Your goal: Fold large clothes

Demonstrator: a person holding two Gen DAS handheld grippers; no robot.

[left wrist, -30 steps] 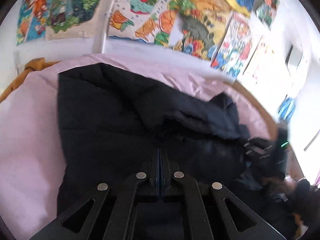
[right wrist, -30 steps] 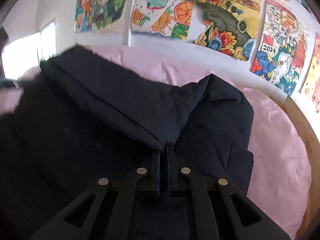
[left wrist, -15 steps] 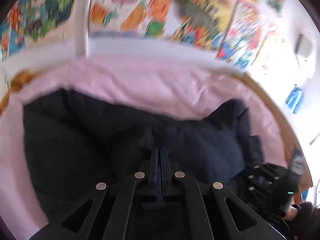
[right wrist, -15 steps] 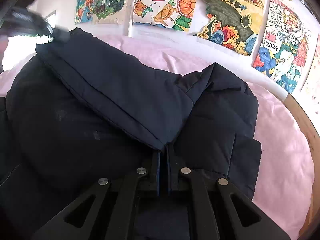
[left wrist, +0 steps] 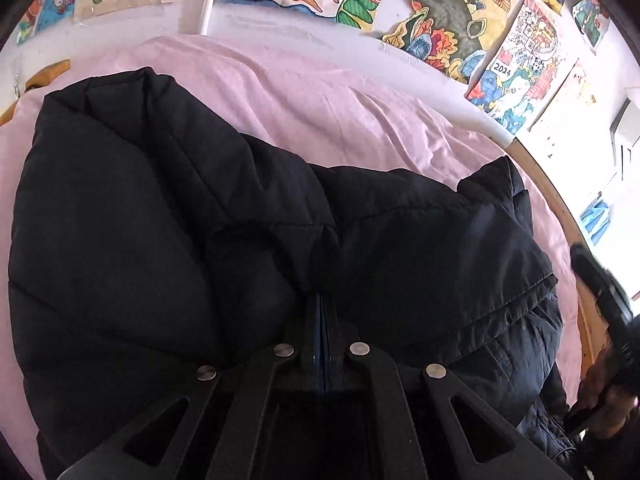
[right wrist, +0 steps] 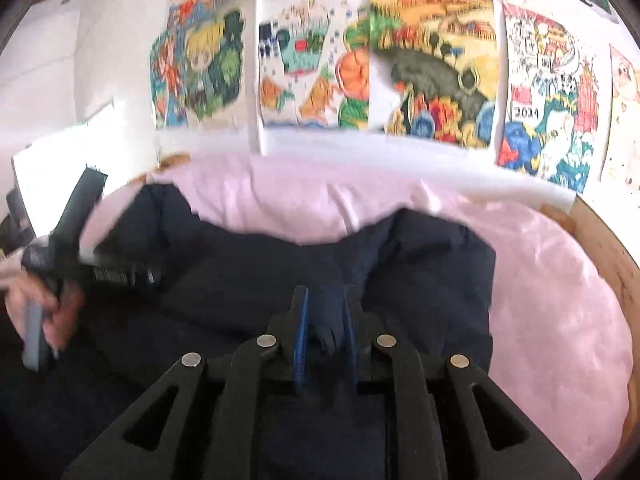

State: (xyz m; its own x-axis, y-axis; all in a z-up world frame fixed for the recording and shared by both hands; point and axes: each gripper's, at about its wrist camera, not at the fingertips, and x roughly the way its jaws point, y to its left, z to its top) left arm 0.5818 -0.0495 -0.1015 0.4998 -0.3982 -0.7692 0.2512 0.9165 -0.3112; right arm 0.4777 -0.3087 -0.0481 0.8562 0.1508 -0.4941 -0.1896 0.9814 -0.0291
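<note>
A large black padded jacket lies folded over on a pink bed sheet. My left gripper is shut on a fold of the jacket near its middle. In the right wrist view the jacket lies across the sheet. My right gripper has its jaws a little apart, with a bit of jacket cloth still between them. The right gripper's body shows at the right edge of the left wrist view. The left gripper and the hand holding it show at the left of the right wrist view.
Colourful drawings hang on the white wall behind the bed. A wooden bed frame edge runs along the right side. The pink sheet lies bare beyond the jacket's far edge and to its right.
Both grippers have carried the jacket's near part forward over itself. My right gripper's jaws have parted from shut to slightly open. The right wrist view is blurred by motion.
</note>
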